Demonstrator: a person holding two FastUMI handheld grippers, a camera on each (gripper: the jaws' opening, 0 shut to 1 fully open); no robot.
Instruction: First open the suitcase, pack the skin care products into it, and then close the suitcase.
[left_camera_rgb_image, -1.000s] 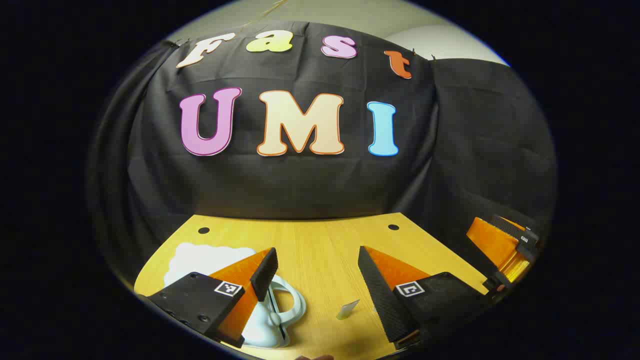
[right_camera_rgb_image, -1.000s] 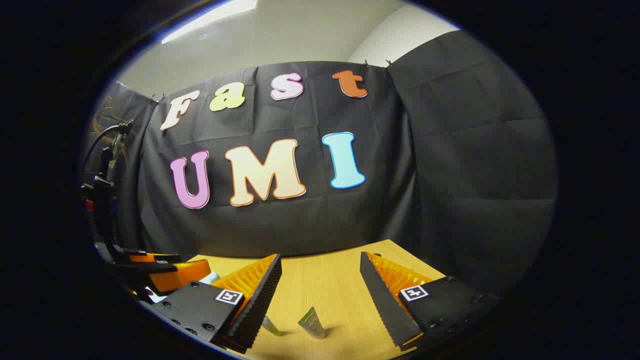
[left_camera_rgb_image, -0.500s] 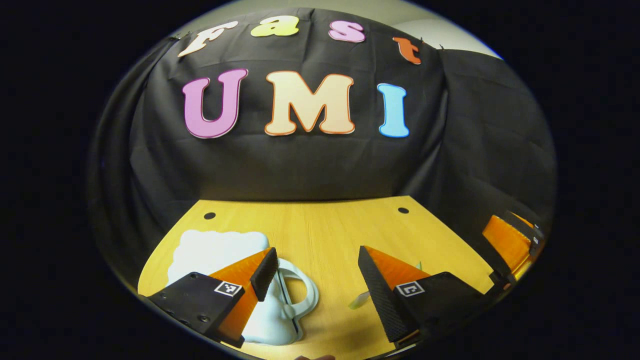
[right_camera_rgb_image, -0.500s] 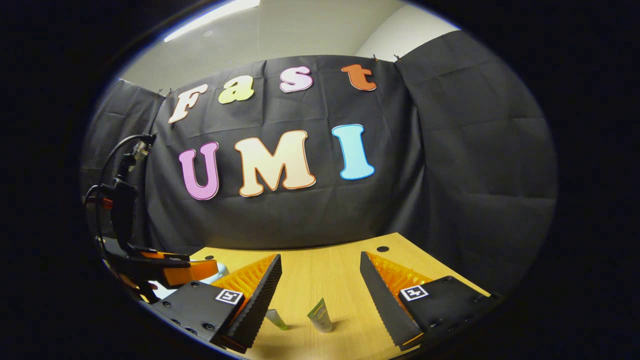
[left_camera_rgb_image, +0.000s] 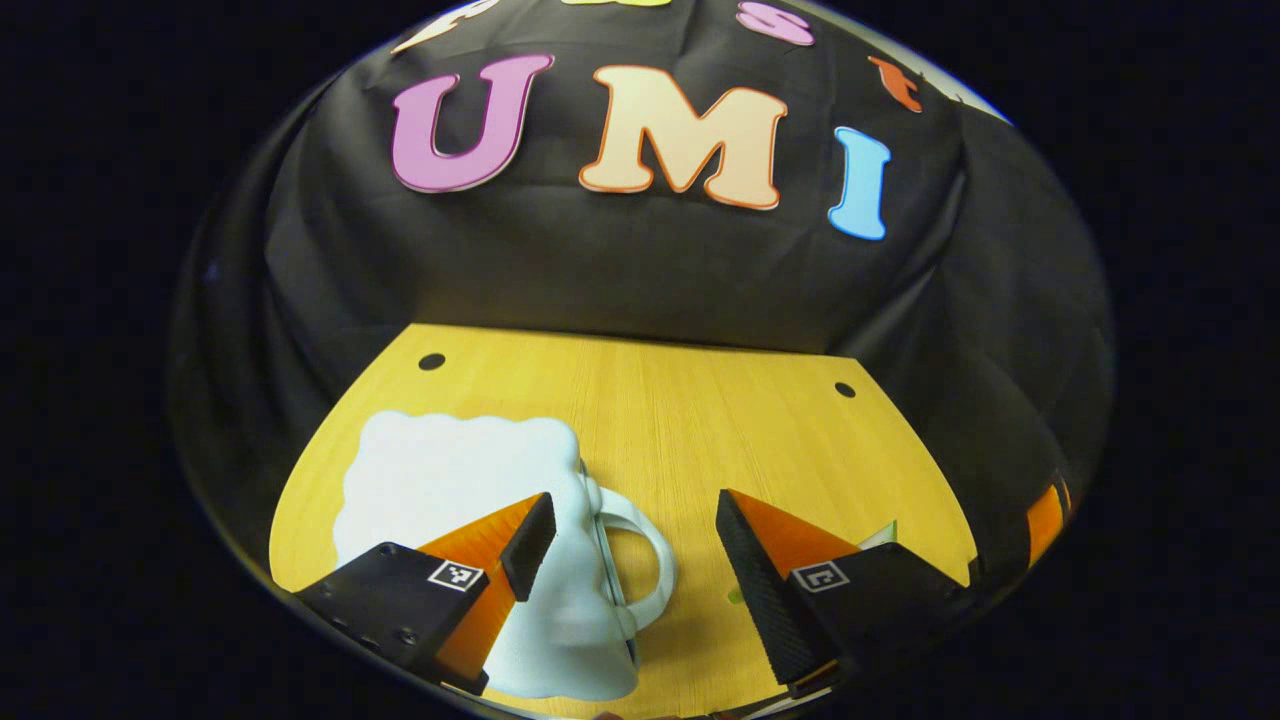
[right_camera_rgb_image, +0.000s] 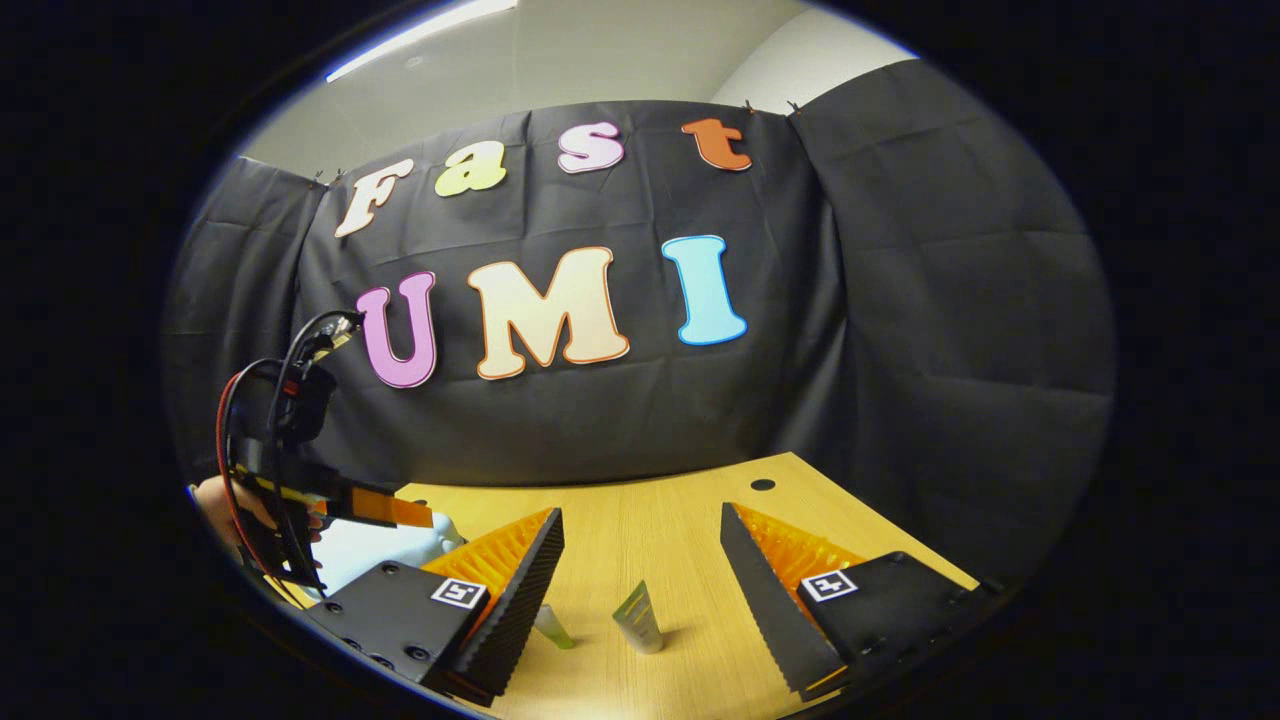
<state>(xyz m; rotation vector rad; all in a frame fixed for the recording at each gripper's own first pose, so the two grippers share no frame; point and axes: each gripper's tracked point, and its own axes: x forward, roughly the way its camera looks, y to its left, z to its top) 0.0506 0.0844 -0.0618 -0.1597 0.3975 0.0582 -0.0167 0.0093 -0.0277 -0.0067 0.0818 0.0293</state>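
Note:
A small pale-blue suitcase (left_camera_rgb_image: 460, 480) with a scalloped outline lies flat and closed on the wooden table (left_camera_rgb_image: 700, 420), its loop handle (left_camera_rgb_image: 645, 560) pointing right. My left gripper (left_camera_rgb_image: 633, 500) hangs open just above it; the left finger is over the case and the handle lies in the gap. In the right gripper view, two small green skin care tubes (right_camera_rgb_image: 640, 620) (right_camera_rgb_image: 553, 628) lie on the table between the fingers of my open right gripper (right_camera_rgb_image: 641, 512). The suitcase (right_camera_rgb_image: 380, 545) shows there at the left, under the left gripper (right_camera_rgb_image: 385, 508).
Black cloth walls close off the table's far and right sides. Two cable holes (left_camera_rgb_image: 432, 361) (left_camera_rgb_image: 845, 389) sit near the far edge. A hand (right_camera_rgb_image: 215, 500) holds the left gripper. A tube tip (left_camera_rgb_image: 880, 533) peeks out behind the left gripper's right finger.
The left gripper has tipped down and moved in over the suitcase, which now shows larger and more fully. The right gripper has barely moved; both stay open.

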